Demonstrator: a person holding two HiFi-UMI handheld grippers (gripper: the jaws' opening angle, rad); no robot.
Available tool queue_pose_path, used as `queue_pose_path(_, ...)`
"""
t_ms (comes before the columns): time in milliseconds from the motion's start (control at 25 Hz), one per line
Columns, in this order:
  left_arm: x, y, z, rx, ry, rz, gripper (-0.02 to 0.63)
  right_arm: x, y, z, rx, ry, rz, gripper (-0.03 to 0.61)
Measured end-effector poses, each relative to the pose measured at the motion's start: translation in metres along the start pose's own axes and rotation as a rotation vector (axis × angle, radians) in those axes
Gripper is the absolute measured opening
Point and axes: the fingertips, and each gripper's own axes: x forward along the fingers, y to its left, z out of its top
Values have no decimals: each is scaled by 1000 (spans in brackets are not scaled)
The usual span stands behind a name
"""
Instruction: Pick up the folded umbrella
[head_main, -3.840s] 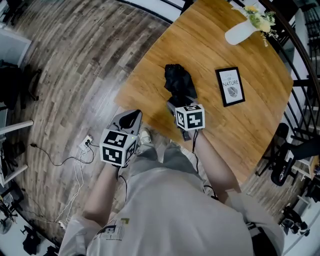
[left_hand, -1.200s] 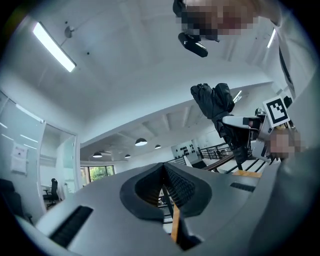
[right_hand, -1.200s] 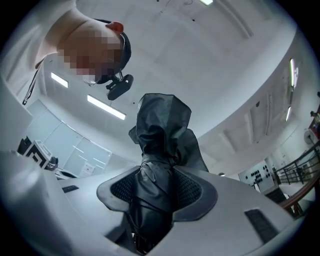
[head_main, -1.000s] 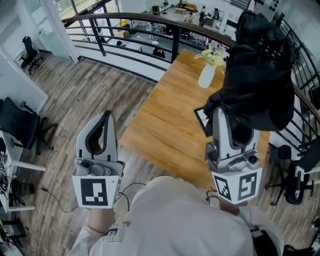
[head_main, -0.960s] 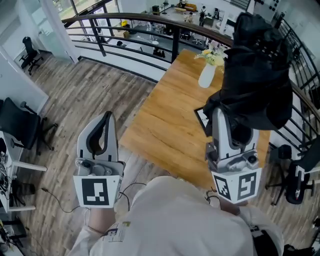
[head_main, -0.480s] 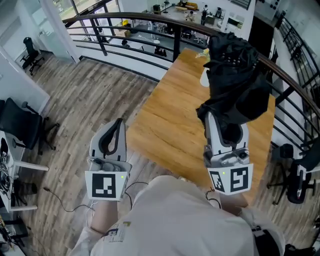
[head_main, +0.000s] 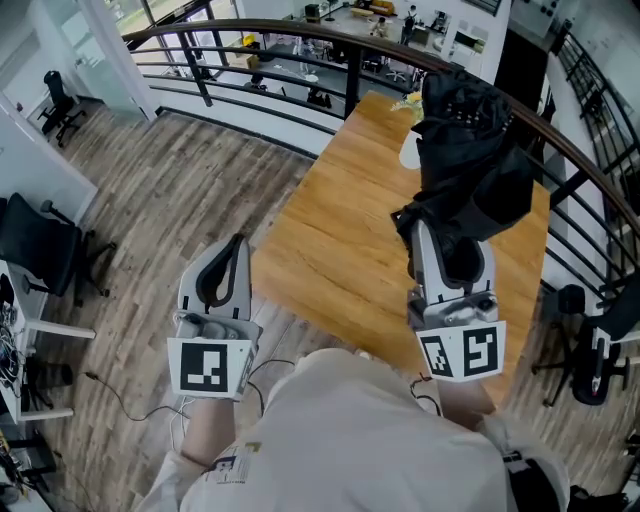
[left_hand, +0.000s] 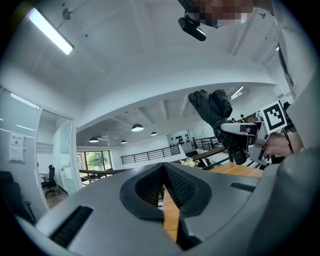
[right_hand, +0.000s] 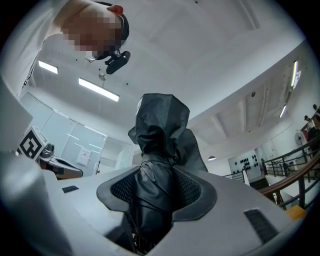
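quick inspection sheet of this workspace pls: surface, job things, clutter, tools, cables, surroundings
surface: light brown wooden table, nothing seen on its near part
job's things: black folded fabric umbrella, lifted off the table, held by the right grey two-jaw tool
clutter: white vase with yellow flowers at the table's far end, partly hidden behind the umbrella
grippers: left grey two-jaw tool has its jaws together with nothing between them; right tool is clamped on the umbrella
cables: thin dark cable on the floor at lower left
surroundings: grey wood-plank floor, black metal railing, black office chair
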Motion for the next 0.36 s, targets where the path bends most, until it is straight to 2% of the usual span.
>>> queue_pose_path(360,8,-4,1,-6,3,-7,17,2,-6,-2,7,13,9,221)
